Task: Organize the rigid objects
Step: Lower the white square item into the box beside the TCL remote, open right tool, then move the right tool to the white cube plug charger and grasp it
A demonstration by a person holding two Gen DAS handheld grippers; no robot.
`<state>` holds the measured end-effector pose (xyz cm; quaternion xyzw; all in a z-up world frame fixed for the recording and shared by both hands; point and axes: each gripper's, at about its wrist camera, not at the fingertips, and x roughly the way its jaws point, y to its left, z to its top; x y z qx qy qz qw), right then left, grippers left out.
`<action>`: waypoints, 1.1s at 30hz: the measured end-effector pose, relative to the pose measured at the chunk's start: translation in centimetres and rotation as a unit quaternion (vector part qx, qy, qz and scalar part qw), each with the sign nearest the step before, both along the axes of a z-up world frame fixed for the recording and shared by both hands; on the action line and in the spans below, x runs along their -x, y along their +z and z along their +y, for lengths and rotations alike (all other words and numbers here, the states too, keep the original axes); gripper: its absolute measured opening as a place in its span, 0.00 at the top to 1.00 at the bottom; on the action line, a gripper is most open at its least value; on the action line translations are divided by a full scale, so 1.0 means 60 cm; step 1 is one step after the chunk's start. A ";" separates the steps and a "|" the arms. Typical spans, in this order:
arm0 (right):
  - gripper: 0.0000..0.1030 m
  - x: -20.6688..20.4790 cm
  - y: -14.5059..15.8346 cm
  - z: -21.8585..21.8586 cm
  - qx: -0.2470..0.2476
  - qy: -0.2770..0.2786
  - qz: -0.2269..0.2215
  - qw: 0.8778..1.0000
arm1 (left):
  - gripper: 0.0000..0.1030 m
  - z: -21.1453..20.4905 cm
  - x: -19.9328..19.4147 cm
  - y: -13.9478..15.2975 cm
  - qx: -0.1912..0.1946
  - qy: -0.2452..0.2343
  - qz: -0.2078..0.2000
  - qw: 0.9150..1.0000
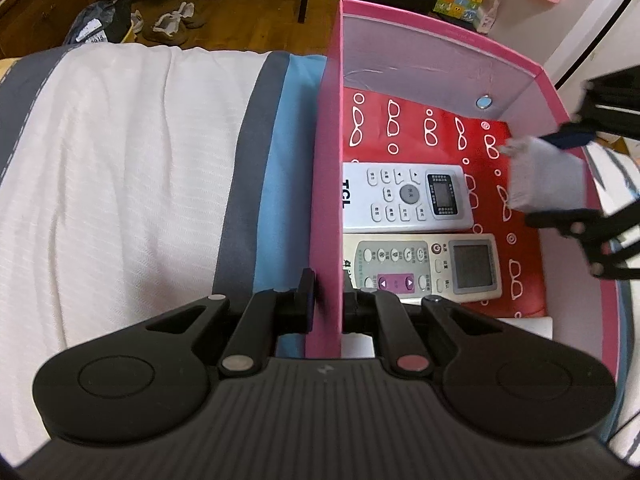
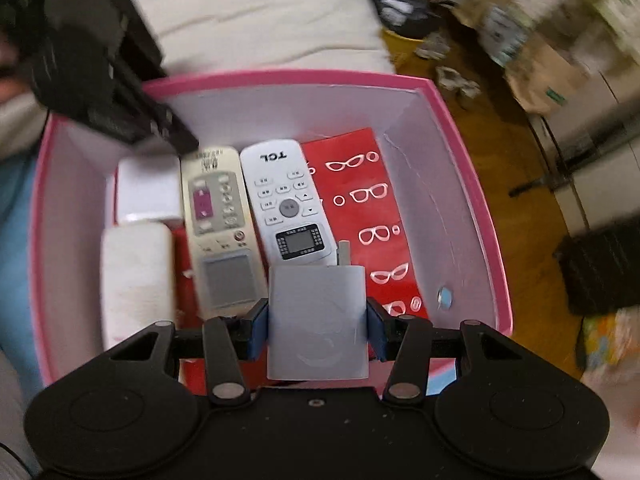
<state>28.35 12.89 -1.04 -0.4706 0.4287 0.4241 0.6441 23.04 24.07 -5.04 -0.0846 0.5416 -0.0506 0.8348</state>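
Observation:
An open pink box (image 1: 332, 184) stands on the bed, lined with a red sheet (image 1: 420, 132) printed with glasses. A white TCL remote (image 1: 404, 196) and a beige remote (image 1: 424, 268) lie side by side in it. My left gripper (image 1: 329, 304) is shut on the box's near wall, one finger on each side. My right gripper (image 2: 318, 332) hovers over the box, shut on a grey plug adapter (image 2: 318, 320) with its prongs pointing ahead. Both remotes (image 2: 288, 204) (image 2: 224, 232) lie just beyond it.
A white block (image 2: 148, 188) and a white packet (image 2: 136, 276) fill the box's left side in the right wrist view. A small blue disc (image 2: 445, 296) sits by its right wall. The white bedcover (image 1: 120, 180) spreads left of the box. Beyond is wooden floor with shoes (image 1: 172, 24).

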 end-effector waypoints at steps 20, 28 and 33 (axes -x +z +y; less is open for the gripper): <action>0.28 -0.023 0.020 -0.088 -0.121 -0.081 0.041 0.989 | 0.90 0.002 0.000 -0.001 0.006 0.000 -0.007 1.000; 0.25 0.028 0.099 -0.211 -0.291 -0.217 0.041 0.931 | 0.90 -0.001 0.000 -0.001 0.002 0.003 -0.008 1.000; 0.27 0.014 0.066 -0.276 -0.266 -0.298 0.065 0.914 | 0.90 -0.007 -0.001 0.000 -0.007 -0.003 -0.007 1.000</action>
